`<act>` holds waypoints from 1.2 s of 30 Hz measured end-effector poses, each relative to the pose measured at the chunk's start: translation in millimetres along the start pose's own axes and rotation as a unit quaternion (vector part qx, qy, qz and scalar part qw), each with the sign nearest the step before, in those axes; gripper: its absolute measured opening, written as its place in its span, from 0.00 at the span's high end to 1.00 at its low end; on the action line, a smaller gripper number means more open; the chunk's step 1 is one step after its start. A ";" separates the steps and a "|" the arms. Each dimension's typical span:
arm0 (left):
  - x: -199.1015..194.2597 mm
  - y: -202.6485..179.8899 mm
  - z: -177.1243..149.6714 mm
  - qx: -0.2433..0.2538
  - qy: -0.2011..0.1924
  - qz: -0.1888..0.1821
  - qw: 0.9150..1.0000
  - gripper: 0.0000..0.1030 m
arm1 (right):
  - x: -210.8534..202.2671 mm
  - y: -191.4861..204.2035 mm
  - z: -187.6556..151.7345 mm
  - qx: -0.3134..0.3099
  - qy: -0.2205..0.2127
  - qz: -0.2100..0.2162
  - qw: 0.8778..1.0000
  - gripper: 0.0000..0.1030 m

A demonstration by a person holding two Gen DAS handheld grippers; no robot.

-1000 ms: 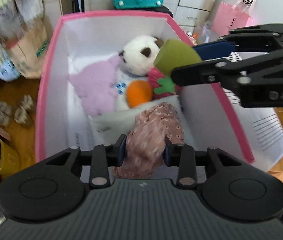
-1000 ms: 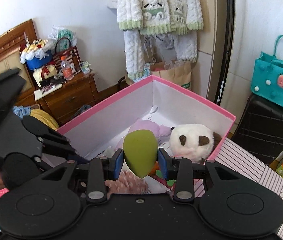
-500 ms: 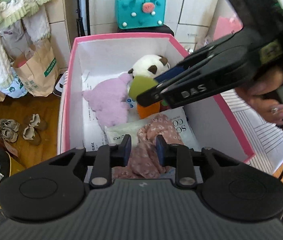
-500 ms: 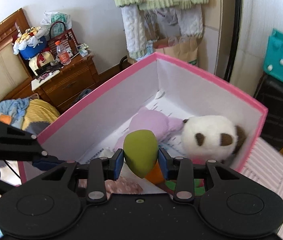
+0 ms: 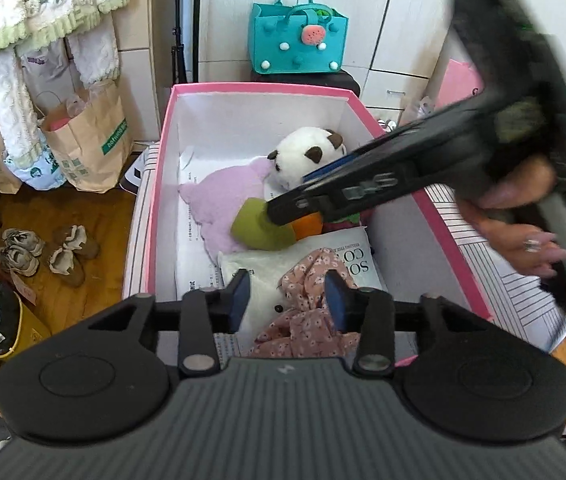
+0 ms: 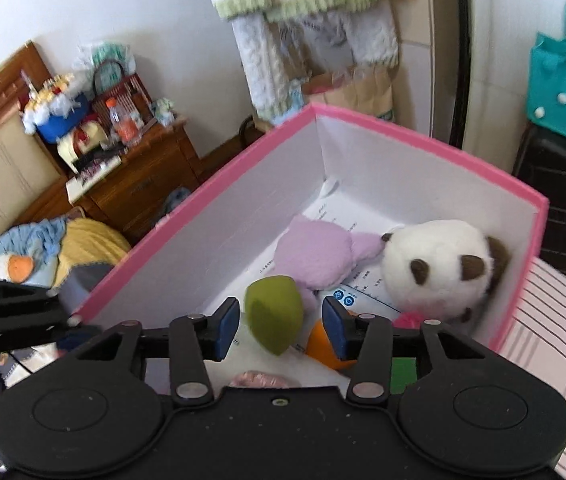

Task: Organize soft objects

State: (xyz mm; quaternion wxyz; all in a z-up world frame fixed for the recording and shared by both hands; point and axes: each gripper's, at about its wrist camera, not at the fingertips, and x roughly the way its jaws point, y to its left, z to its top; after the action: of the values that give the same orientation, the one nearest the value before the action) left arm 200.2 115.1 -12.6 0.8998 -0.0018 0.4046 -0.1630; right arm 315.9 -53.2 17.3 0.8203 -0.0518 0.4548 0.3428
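- The left hand-held gripper (image 5: 286, 294), black with blue pads, hangs over the near end of a pink-rimmed box (image 5: 259, 89); its jaws are opening, and the crumpled pink floral cloth (image 5: 309, 308) lies between the pads, free of both.
- The cloth rests on a flat white pillow-like packet (image 5: 283, 258) with printed letters, at the box's near end.
- The right hand-held gripper (image 6: 281, 326) reaches in over the box's right rim, a person's hand (image 5: 523, 216) on its grip; its jaws are opening too, released, with the smooth olive-green teardrop plush (image 6: 275, 312) between the pads but touching neither.
- That green plush sits mid-box against a round orange plush (image 6: 321, 344) and overlaps the fuzzy lilac plush (image 6: 317, 256).
- The lilac plush lies flat on printed paper sheets (image 5: 193, 232) lining the box floor, nearer the left wall.
- A round, fluffy white plush with brown patches (image 6: 439, 268) sits toward the far right corner, touching the lilac one.
- Beyond the box, a teal felt bag (image 5: 297, 40) with pompoms stands on a dark suitcase (image 6: 563, 200).
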 end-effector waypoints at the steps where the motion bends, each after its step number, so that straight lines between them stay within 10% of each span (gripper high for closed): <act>1: -0.8 -2.1 -0.1 0.002 -0.002 0.005 1.000 0.59 | -10.3 1.7 -3.5 -0.003 -0.011 -0.002 1.000 0.49; 17: -53.5 -52.9 -8.0 0.034 -0.064 0.050 0.996 0.38 | -130.1 21.2 -71.2 -0.033 -0.106 -0.066 0.992 0.40; 30: -86.7 -90.7 -20.0 0.056 -0.079 0.042 0.994 0.15 | -189.9 32.6 -122.0 -0.011 -0.165 -0.169 0.972 0.01; 36: -97.7 -102.6 -26.6 0.052 -0.090 0.027 0.994 0.00 | -211.5 40.8 -144.3 -0.008 -0.160 -0.211 0.964 0.00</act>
State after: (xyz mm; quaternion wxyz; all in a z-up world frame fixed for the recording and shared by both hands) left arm 90.3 50.2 54.5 0.9356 0.0412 0.3129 -0.1582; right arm 114.2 -188.4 108.1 0.9357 -0.0977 0.2936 0.1696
